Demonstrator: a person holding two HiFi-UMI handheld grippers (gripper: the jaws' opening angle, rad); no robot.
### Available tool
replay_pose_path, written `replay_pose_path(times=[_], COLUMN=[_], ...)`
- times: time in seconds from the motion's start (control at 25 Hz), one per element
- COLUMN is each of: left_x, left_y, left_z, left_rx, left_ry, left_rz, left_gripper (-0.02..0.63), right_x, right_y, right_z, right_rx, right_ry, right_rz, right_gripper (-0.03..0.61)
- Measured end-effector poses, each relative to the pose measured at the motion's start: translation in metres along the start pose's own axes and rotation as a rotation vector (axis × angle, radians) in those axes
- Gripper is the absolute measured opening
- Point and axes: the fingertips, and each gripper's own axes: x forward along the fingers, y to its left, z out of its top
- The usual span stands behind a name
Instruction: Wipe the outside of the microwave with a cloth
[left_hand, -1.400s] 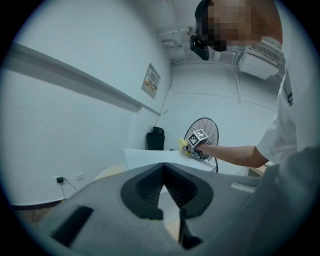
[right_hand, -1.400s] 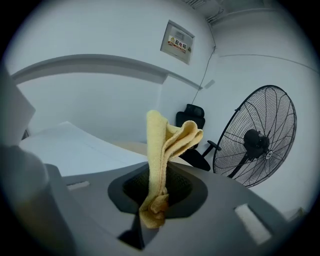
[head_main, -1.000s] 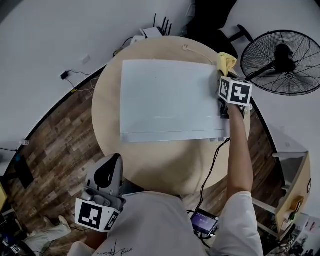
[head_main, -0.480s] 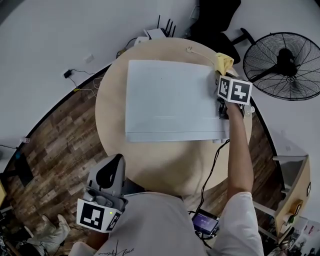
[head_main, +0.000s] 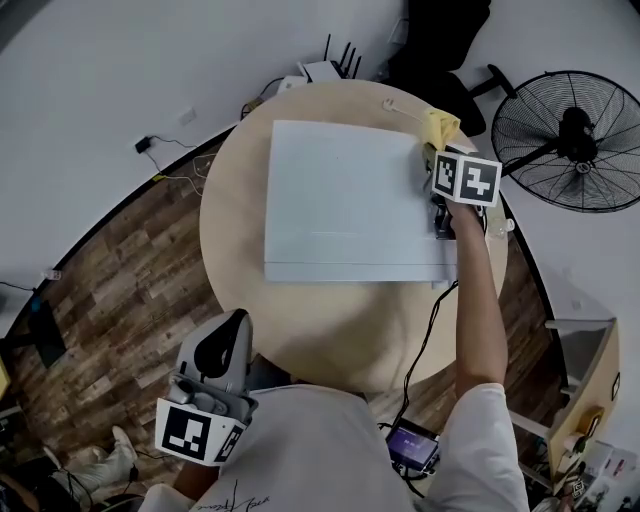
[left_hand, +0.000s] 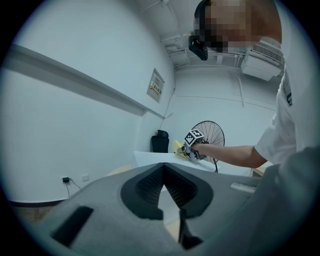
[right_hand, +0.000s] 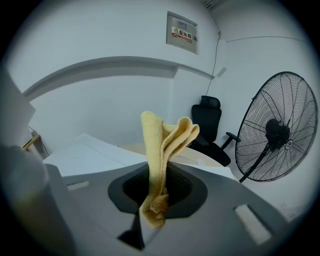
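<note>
Head view: right tool (head_main: 438, 160) pinches yellow cloth (head_main: 441, 125) at microwave's (head_main: 345, 200) 2 o'clock corner; left tool (head_main: 228, 330) closed, empty; wiping apparently unfinished.

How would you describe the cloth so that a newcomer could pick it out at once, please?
Find the round wooden table with the white microwave on it. At the microwave's far right corner, the right gripper pinches a folded cloth. It is the only bright yellow thing there.
</note>
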Motion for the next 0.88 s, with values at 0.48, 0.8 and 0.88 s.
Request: replay_pose_path(times=[0.48, 0.8, 0.88], left_x=[-0.016, -0.027, -0.03], left_y=[0.007, 0.019, 0.022], left_z=[0.003, 0.001, 0.002], left_rx=[-0.008, -0.018, -0.02], left_ry=[-0.025, -0.033, -0.036], left_rz=[0.011, 0.028, 0.032], left_gripper=[-0.008, -0.008, -0.008], right_x=[0.004, 0.01, 0.011], right_y=[0.046, 0.081, 0.089], right_z=[0.006, 0.011, 0.012], right_rx=[-0.021, -0.056, -0.063], right_ry=[0.021, 0.031, 0.033], right_rz=[0.068, 0.109, 0.117], right_gripper=[0.064, 0.064, 0.066])
